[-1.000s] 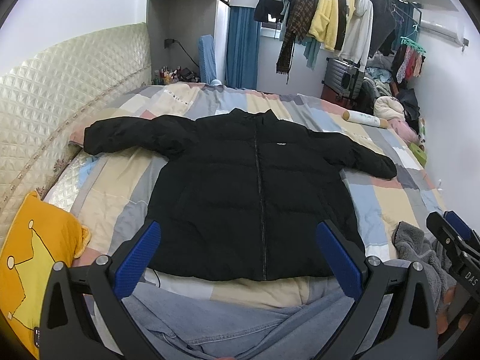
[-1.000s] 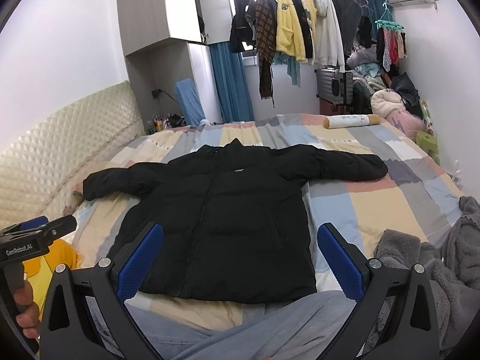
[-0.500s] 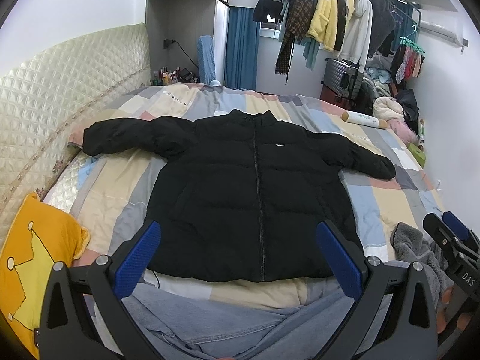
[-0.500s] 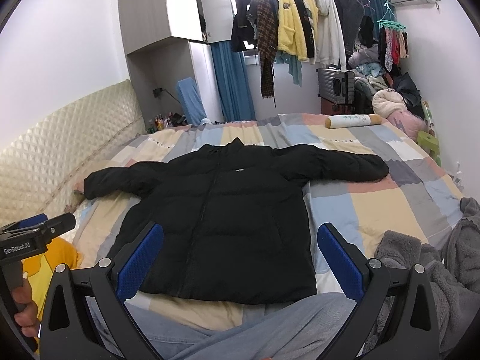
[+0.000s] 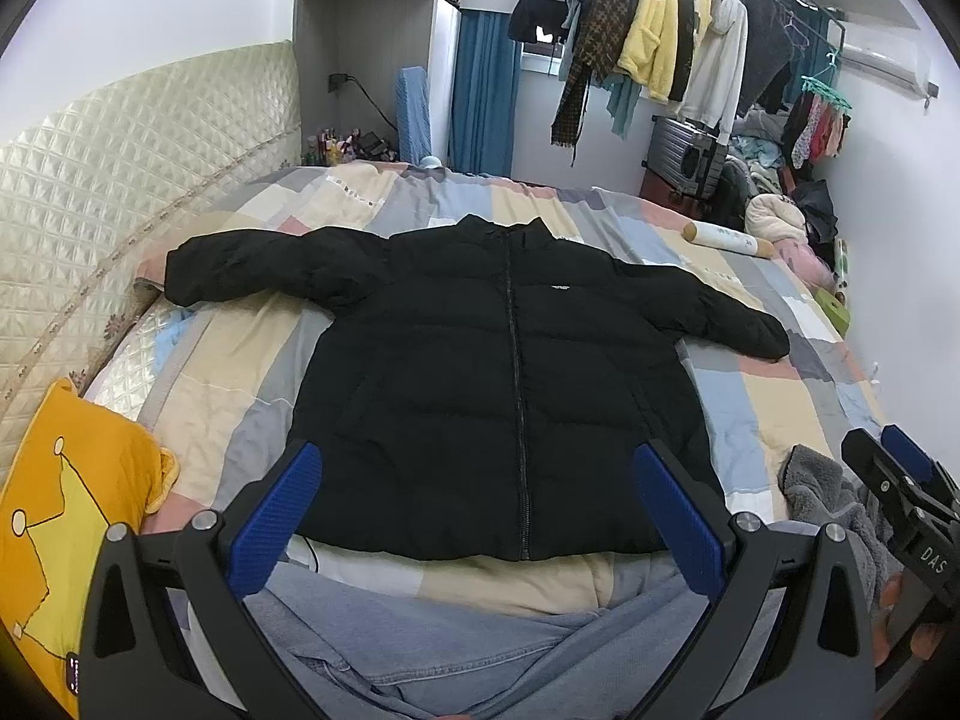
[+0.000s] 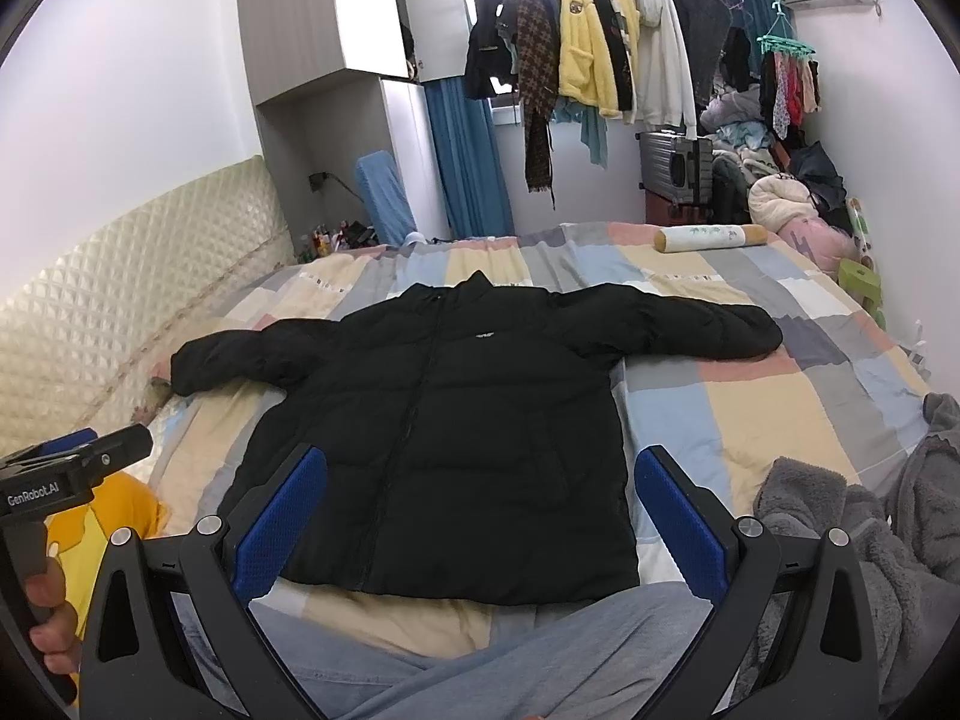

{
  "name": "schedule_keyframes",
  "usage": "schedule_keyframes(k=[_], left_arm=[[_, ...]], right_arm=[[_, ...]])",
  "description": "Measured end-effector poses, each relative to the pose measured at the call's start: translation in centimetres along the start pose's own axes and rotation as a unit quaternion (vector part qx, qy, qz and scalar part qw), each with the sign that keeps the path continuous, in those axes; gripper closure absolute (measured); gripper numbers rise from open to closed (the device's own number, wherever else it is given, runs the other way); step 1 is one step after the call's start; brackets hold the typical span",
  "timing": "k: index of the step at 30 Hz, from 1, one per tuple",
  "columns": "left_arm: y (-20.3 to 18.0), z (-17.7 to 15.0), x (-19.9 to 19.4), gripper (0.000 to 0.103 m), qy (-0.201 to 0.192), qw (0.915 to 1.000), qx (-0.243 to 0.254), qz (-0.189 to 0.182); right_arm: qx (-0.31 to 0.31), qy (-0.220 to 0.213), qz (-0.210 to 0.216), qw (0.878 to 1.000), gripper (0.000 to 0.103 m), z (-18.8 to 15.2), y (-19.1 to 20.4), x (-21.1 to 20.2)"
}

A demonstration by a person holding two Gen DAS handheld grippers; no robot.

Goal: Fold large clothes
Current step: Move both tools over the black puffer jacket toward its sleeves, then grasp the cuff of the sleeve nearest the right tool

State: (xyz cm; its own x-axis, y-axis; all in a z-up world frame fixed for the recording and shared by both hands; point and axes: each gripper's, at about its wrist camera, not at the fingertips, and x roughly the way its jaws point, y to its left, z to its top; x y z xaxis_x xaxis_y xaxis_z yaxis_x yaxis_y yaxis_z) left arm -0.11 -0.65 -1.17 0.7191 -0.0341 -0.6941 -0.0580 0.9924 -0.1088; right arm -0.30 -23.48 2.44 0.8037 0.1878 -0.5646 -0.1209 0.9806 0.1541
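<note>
Black puffer jacket (image 5: 510, 396) flat mid-frame on the bed (image 5: 780, 396), sleeves spread. Left hand-held gripper (image 5: 477, 516) and right hand-held gripper (image 6: 480, 516) both gape, empty — pinch a cuff first, fold sleeve across the chest.

A black quilted puffer jacket (image 5: 510, 396) lies flat and zipped on a bed with a pastel patchwork quilt (image 5: 774, 396), both sleeves spread outward, collar toward the far wall. The left gripper (image 5: 477, 516) hangs above the jacket's hem, its blue-padded fingers (image 5: 276, 516) spread wide, gripping nothing. A yellow crown-print cushion (image 5: 66, 516) sits at left; a grey fleece garment (image 5: 822, 492) lies at right beside the right gripper (image 5: 900, 480).
</note>
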Motion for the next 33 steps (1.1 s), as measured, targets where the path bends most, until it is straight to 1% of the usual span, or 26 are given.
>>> schedule_keyframes(k=[5,8,11,13,18,20,23,25,27,28,30,33], left_arm=[[0.1,0.4,-0.5,0.0,-0.001,1.0,0.002,-0.007],[0.0,1.2,-0.4,0.0,-0.005,0.9999,0.009,-0.011],[-0.2,2.6,-0.6,0.0,-0.016,0.9997,0.02,-0.006],[-0.3,3.4,-0.6,0.0,-0.019,0.9994,0.026,-0.007],[-1.0,5.4,-0.6,0.0,-0.031,0.9986,0.035,-0.023],[-1.4,6.5,-0.3,0.0,-0.037,0.9978,0.047,-0.03],[-1.9,8.3,0.5,0.0,-0.044,0.9969,0.055,-0.034],[-2.2,9.4,1.4,0.0,-0.05,0.9962,0.06,-0.038],[-2.4,10.3,2.8,0.0,-0.055,0.9947,0.07,-0.052],[-2.4,10.5,3.5,0.0,-0.054,0.9952,0.066,-0.049],[-2.2,10.4,4.7,0.0,-0.075,0.9945,0.059,-0.045],[-1.9,9.4,7.4,0.0,-0.081,0.9948,0.056,-0.028]], right_arm=[[0.001,0.002,0.007,1.0,0.0,0.5,0.1,0.1],[-0.001,0.005,0.015,1.0,0.0,0.8,-0.2,0.3],[0.002,0.001,0.013,1.0,0.0,1.5,-0.6,0.3],[0.002,-0.002,0.022,1.0,0.0,2.3,-0.8,0.3],[-0.008,-0.015,0.022,1.0,0.0,4.1,-1.3,0.4],[-0.014,-0.025,0.024,0.999,0.0,4.9,-1.7,0.5],[-0.019,-0.043,0.013,0.999,0.0,6.5,-2.7,0.9],[-0.014,-0.053,0.009,0.998,0.0,7.7,-3.8,1.9],[-0.005,-0.06,0.003,0.998,0.0,8.8,-5.5,3.5],[-0.001,-0.061,-0.003,0.998,0.0,8.9,-6.0,4.0],[0.007,-0.071,-0.017,0.997,0.0,9.5,-7.7,5.7],[0.015,-0.078,-0.035,0.996,0.0,9.9,-10.4,8.9]])
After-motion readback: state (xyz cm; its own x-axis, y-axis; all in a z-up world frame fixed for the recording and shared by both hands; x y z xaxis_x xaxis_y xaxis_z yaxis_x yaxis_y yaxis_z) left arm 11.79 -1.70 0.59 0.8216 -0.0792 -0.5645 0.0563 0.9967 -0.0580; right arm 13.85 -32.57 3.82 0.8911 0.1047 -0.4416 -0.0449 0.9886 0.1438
